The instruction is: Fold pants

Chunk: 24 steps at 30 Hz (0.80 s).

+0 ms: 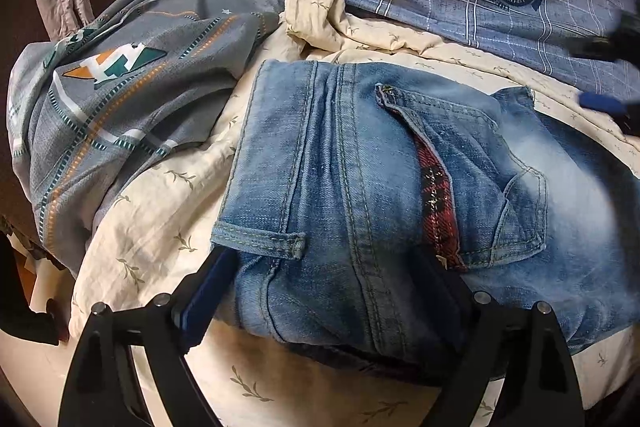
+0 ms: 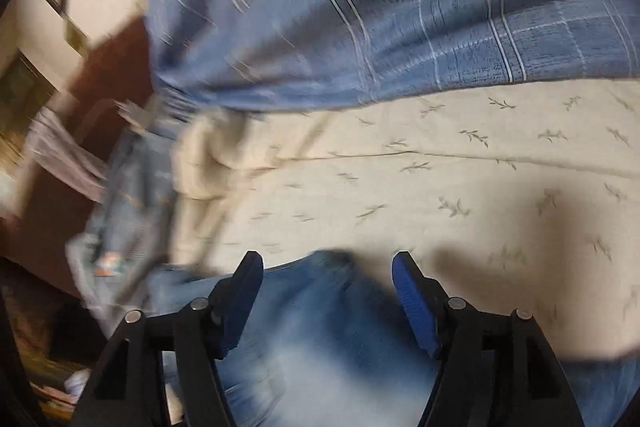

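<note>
Warm, fairly dim indoor light across both views, soft rather than harsh. Left wrist view sharp through the middle: crisp stitching on the jeans (image 1: 360,187), only a smeared dark streak at the right edge. Right wrist view heavily motion-blurred, worst on the left side, plaid blue cover (image 2: 360,27) streaked, denim a pale haze. Broad soft shadows on the cream quilt (image 2: 480,167) toward the lower right. Strong fisheye bending at the rims, black vignette in every corner. No glare.
</note>
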Each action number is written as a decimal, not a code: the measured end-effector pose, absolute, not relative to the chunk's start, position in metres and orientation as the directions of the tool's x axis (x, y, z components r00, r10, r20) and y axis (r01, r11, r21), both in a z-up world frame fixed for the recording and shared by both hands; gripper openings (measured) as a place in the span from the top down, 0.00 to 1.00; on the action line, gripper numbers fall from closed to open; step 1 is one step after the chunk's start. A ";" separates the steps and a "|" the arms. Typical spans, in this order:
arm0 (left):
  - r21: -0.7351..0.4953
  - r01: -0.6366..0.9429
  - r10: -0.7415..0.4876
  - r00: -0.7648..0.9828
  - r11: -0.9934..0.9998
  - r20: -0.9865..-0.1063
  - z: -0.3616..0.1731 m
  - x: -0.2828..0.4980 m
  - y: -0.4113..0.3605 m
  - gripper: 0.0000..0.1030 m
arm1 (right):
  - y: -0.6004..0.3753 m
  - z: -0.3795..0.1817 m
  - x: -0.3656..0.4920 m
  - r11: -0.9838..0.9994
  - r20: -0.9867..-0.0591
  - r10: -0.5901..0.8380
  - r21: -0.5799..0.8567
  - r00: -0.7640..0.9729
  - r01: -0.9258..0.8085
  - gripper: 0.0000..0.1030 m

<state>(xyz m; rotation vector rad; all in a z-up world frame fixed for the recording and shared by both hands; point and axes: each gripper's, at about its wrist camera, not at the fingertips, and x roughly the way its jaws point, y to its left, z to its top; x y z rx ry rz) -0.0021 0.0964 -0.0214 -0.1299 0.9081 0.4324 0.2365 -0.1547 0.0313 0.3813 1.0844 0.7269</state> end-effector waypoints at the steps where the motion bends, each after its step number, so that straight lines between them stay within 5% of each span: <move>1: 0.072 -0.416 0.309 0.537 0.907 -0.785 -0.022 -0.002 0.096 0.12 | -0.160 0.030 0.227 0.680 -0.635 0.731 0.649 0.249 -0.341 0.31; 5: 0.081 -0.416 0.317 0.537 0.906 -0.782 -0.022 -0.001 0.095 0.12 | -0.173 -0.038 0.214 0.743 -0.732 0.666 0.633 0.143 -0.218 0.34; 6: 0.083 -0.418 0.321 0.538 0.904 -0.780 -0.021 -0.001 0.095 0.11 | -0.188 -0.042 0.215 0.685 -0.660 0.728 0.703 0.182 -0.191 0.37; 8: 0.082 -0.417 0.321 0.544 0.905 -0.775 -0.021 -0.002 0.095 0.11 | -0.201 -0.026 0.213 0.701 -0.677 0.712 0.700 0.187 -0.136 0.35; 12: 0.095 -0.426 0.340 0.547 0.900 -0.765 -0.022 -0.002 0.092 0.11 | -0.237 0.021 0.192 0.655 -0.581 0.754 0.700 0.307 -0.283 0.33; 16: 0.101 -0.432 0.350 0.550 0.896 -0.758 -0.022 -0.001 0.091 0.10 | -0.324 -0.031 0.219 0.797 -0.739 0.570 0.603 0.359 -0.024 0.37; 18: 0.095 -0.434 0.349 0.555 0.896 -0.755 -0.018 -0.001 0.092 0.10 | -0.370 -0.050 0.222 0.604 -0.586 0.720 0.793 0.371 0.081 0.41; 22: 0.058 -0.468 0.360 0.588 0.882 -0.724 -0.001 -0.010 0.093 0.10 | -0.400 -0.007 0.190 0.549 -0.448 0.732 0.834 0.513 -0.055 0.25; 24: 0.038 -0.478 0.374 0.632 0.878 -0.679 0.014 -0.022 0.086 0.10 | -0.416 -0.013 0.180 0.595 -0.494 0.670 0.804 0.555 -0.002 0.20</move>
